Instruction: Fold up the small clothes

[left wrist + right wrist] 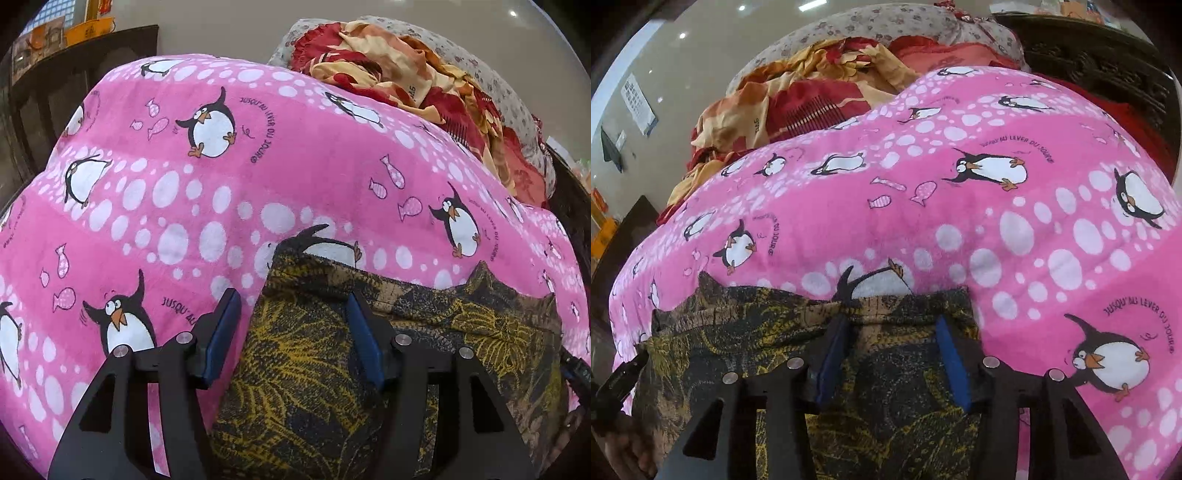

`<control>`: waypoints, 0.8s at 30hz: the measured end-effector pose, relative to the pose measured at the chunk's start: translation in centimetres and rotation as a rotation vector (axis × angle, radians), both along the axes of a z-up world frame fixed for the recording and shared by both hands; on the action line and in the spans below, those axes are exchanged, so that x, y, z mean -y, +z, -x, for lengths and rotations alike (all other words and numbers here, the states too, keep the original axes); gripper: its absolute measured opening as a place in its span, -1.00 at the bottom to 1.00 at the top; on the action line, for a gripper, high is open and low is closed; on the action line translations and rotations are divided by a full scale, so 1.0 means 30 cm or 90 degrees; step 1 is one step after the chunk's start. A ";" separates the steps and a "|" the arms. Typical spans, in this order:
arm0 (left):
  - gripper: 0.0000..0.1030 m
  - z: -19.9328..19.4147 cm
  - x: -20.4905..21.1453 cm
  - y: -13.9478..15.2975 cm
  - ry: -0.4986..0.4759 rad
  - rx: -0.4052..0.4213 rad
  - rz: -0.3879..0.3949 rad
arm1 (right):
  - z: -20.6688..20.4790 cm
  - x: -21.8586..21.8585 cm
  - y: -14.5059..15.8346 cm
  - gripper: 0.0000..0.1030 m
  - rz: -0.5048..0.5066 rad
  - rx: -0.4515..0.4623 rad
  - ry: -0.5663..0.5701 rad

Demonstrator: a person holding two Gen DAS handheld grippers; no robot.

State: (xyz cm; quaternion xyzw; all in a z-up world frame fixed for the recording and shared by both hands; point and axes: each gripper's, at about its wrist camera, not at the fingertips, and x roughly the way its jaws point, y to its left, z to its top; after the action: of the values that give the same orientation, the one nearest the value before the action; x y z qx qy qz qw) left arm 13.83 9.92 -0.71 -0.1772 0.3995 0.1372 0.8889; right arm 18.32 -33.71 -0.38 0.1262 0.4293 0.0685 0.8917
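A pink blanket (295,177) with penguins, small fish and white dots covers the whole surface, and French words are printed beside some penguins. At its far edge lies a heap of red and yellow flowered cloth (399,74), and a dark comb (812,118) rests on this heap close to the blanket. Behind the heap there is a grey cushion with small flowers (871,26). Dark carved wooden furniture (1100,62) stands behind the far right corner. On the pale wall (701,55) a white paper notice (639,103) hangs. A dark shelf (92,48) carries orange boxes (88,29).
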 end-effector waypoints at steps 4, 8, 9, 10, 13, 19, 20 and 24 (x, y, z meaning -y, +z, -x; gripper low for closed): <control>0.16 -0.012 -0.004 -0.006 0.003 0.006 0.013 | 0.001 -0.001 0.001 -0.06 0.000 0.000 0.000; 0.17 -0.021 -0.018 -0.026 0.002 0.002 0.009 | -0.001 0.001 -0.001 -0.06 0.000 0.000 0.000; 0.17 -0.026 -0.017 -0.027 0.002 0.002 0.009 | -0.002 0.000 -0.001 -0.06 0.001 0.000 0.000; 0.18 -0.035 -0.014 -0.028 0.001 0.001 0.008 | -0.003 0.002 -0.001 -0.06 0.001 0.000 0.000; 0.19 -0.038 -0.012 -0.028 0.000 -0.001 0.005 | -0.010 0.000 -0.001 -0.06 0.004 0.000 0.000; 0.20 -0.043 -0.006 -0.029 0.000 -0.003 0.001 | -0.005 -0.005 -0.004 -0.06 0.007 0.000 0.000; 0.20 -0.045 -0.005 -0.028 0.000 -0.004 0.000 | -0.007 -0.005 -0.011 -0.06 0.008 -0.001 0.000; 0.20 -0.051 -0.005 -0.030 0.001 -0.004 -0.003 | -0.013 -0.013 -0.014 -0.05 0.016 -0.004 0.001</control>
State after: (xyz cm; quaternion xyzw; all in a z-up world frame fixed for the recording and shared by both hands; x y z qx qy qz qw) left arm 15.34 10.06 -1.60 -0.1748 0.4014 0.1397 0.8882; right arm 18.72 -33.33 -0.80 0.1148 0.4328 0.0635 0.8919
